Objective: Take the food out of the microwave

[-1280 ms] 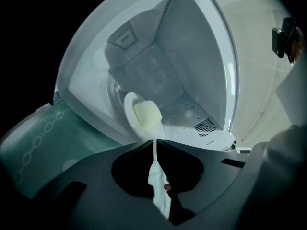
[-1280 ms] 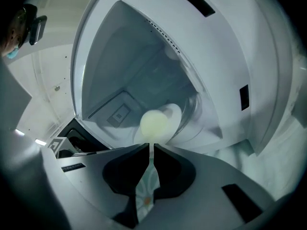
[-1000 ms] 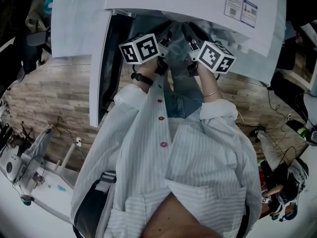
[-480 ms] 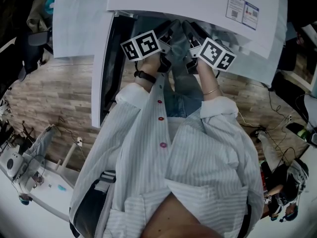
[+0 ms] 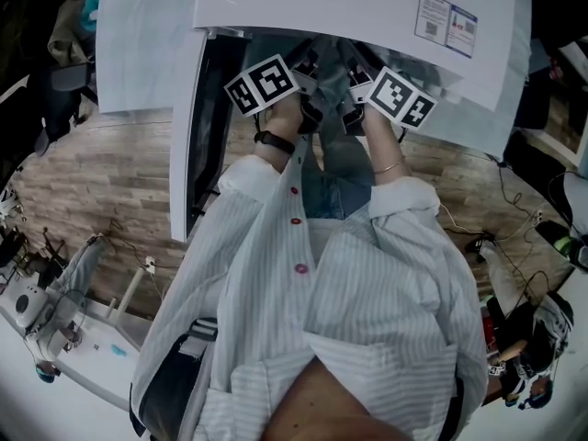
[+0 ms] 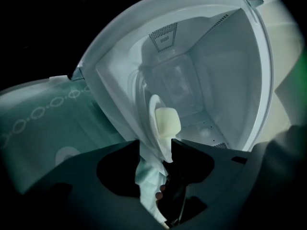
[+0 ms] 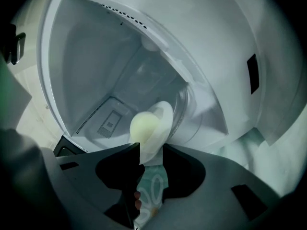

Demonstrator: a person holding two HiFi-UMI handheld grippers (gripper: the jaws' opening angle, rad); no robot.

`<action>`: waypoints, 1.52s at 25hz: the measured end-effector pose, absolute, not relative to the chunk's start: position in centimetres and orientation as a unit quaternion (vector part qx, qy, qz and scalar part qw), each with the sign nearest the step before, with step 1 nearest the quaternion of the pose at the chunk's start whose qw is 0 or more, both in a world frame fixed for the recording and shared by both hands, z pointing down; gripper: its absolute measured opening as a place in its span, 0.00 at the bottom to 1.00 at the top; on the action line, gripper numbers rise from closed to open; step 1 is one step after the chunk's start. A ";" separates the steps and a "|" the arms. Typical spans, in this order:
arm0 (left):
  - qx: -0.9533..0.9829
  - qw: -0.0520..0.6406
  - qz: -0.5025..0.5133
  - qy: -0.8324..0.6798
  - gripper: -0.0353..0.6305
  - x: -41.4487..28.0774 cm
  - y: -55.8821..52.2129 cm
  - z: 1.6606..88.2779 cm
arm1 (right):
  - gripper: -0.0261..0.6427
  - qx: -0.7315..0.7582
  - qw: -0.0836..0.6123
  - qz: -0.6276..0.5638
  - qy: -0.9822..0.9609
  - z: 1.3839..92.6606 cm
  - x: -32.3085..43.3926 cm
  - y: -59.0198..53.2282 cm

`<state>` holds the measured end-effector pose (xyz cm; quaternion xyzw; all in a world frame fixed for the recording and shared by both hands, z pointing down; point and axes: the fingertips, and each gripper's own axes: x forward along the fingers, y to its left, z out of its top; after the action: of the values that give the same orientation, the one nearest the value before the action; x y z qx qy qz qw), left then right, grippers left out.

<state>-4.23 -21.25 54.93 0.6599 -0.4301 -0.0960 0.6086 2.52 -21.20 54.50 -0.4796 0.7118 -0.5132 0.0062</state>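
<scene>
1. Well, I see both my grippers reaching into the open microwave [image 5: 367, 7], whose door [image 5: 188, 127] stands swung out at the left of the head view
2. The food [image 6: 168, 121], a pale rounded lump, sits on a white plate [image 6: 152, 110] at the front of the cavity, just before the glass turntable [image 7: 186, 102]; I cannot tell whether the plate rests on it
3. My left gripper [image 6: 156, 147] has its jaws opening and wide apart, with the plate's near rim between the tips; a sliver of gap shows on one side, so it has no clamp on it
4. My right gripper [image 7: 151, 151] faces the plate from the opposite side, jaws spread wide with the rim between them too, and I see no firm pinch there
5. In the head view the left marker cube [image 5: 266, 84] and the right marker cube [image 5: 401, 99] sit close together just below the microwave's top edge, above the person's striped shirt [image 5: 367, 292]
</scene>
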 end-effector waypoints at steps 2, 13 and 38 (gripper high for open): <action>0.650 0.612 -0.097 -0.439 0.36 -4.3 -21.3 55.2 | 0.27 -0.482 0.005 -0.515 0.709 54.7 2.6 -21.3; 0.625 0.621 -0.090 -0.465 0.29 -4.7 -21.2 55.9 | 0.20 -0.479 0.002 -0.532 0.698 55.2 2.7 -21.2; 0.641 0.614 -0.100 -0.450 0.14 -5.0 -19.5 54.5 | 0.17 -0.481 0.034 -0.555 0.678 54.7 1.9 -18.9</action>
<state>-5.03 -19.48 54.53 0.6407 -0.4503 -0.1001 0.6137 1.87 -18.87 54.67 -0.4811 0.6779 -0.5549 0.0338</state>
